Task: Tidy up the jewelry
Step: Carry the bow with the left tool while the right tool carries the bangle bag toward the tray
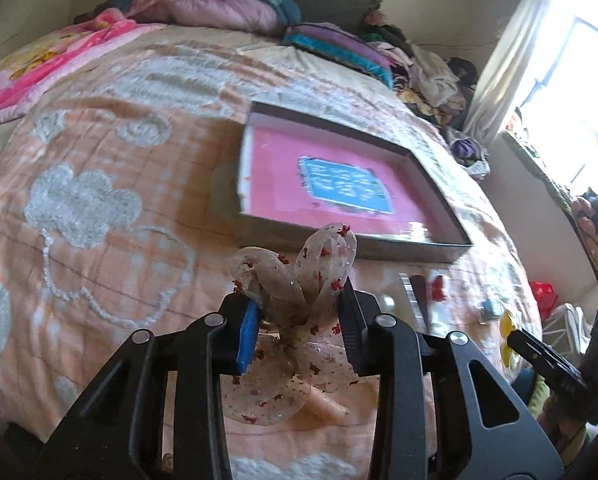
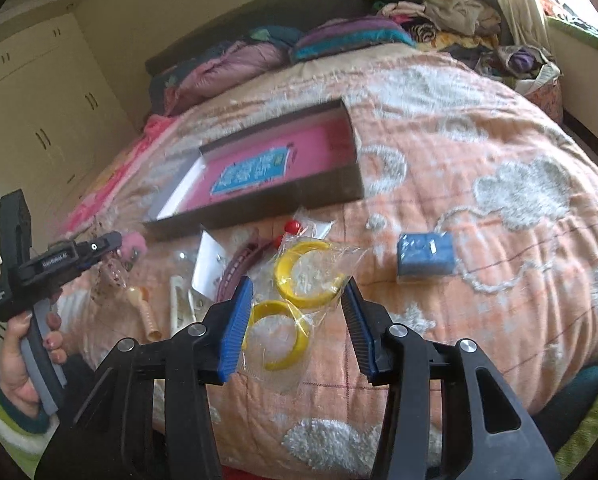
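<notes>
My left gripper (image 1: pixel 299 312) is shut on a sheer ribbon hair bow (image 1: pixel 299 268) with red specks and holds it above the bedspread, short of the open dark box (image 1: pixel 339 168) with a pink lining. My right gripper (image 2: pixel 297 312) is open above two yellow bangles in clear plastic bags (image 2: pixel 307 272), not touching them. The left gripper (image 2: pixel 111 240) shows at the left of the right wrist view, held by a hand. The box (image 2: pixel 259 172) lies just beyond the loose jewelry.
On the peach bedspread (image 2: pixel 459 160) lie a blue block (image 2: pixel 425 256), a maroon headband (image 2: pixel 239 268), red beads (image 2: pixel 293 226), a white card (image 2: pixel 209 264) and a cream tube (image 2: pixel 145 312). Pillows and clothes are piled at the headboard. A window (image 1: pixel 571 112) is on the right.
</notes>
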